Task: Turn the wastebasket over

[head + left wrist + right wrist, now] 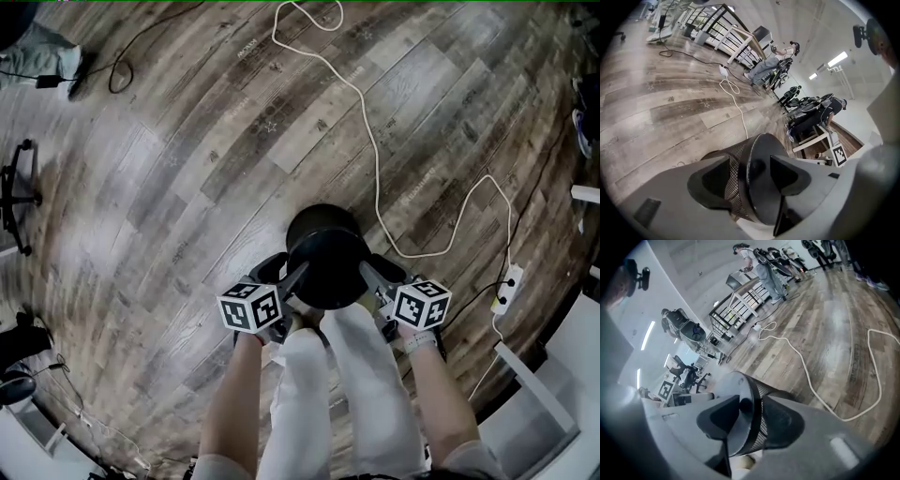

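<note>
A black mesh wastebasket (326, 267) stands on the wooden floor just in front of the person's knees, its solid base facing up. My left gripper (296, 275) straddles the base edge on the left. In the left gripper view (750, 164) one finger hangs over the mesh wall (733, 187) and the other over the base disc (759, 183), with a gap on both sides, so it is open. My right gripper (369, 273) sits on the opposite edge. In the right gripper view (752, 402) its fingers lie against the rim from both sides, shut on it.
A white cable (375, 159) snakes across the floor behind the basket to a power strip (511, 286). White furniture (562, 375) stands at the lower right and a chair base (19, 192) at the left. The person's legs (356, 394) are close behind the basket.
</note>
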`<state>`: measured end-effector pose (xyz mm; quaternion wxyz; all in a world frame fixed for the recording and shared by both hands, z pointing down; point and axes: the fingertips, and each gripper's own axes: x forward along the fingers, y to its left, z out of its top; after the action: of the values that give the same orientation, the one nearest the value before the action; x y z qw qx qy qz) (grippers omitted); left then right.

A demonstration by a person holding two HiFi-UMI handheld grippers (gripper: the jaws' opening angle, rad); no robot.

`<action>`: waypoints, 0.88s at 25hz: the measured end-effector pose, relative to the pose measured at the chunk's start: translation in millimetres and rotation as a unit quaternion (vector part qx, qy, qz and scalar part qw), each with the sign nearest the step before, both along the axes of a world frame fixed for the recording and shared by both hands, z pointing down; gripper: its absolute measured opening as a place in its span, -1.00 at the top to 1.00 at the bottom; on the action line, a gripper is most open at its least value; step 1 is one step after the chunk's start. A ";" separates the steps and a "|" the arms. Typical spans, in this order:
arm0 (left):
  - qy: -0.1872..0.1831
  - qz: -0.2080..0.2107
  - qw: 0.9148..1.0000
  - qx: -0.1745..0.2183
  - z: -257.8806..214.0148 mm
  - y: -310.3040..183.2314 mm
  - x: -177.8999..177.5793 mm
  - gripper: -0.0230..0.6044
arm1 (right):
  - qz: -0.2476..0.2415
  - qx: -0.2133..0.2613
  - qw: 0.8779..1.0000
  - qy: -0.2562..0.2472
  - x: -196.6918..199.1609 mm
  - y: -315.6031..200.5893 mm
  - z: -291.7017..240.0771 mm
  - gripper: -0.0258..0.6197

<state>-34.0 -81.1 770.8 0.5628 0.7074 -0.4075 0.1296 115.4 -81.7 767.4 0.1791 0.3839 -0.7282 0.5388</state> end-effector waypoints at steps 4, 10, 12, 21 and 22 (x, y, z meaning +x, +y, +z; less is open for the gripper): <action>-0.008 -0.037 0.999 0.031 -9.6 -13.2 -7.3 0.19 | 0.009 0.019 1.000 0.006 -2.4 -3.1 -6.1 0.47; -0.004 -0.038 0.994 0.104 -37.1 -47.8 -12.1 0.23 | 0.039 0.091 0.995 0.003 -5.5 -22.8 -25.0 0.49; -0.001 -0.037 0.991 0.129 -44.4 -53.5 -16.2 0.23 | 0.038 0.121 0.992 -0.001 -9.1 -27.5 -31.4 0.49; 0.031 -0.008 0.986 0.161 -46.5 5.0 -22.5 0.23 | -0.009 0.169 0.986 0.004 -15.5 14.3 -32.3 0.48; 0.033 0.002 0.987 0.160 -46.4 16.2 -21.4 0.22 | -0.014 0.168 0.986 0.007 -15.0 24.1 -31.7 0.48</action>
<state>-55.4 -64.9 724.4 0.4553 0.7928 -0.4031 0.0405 100.4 -57.6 735.7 0.1244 0.4017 -0.8125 0.4037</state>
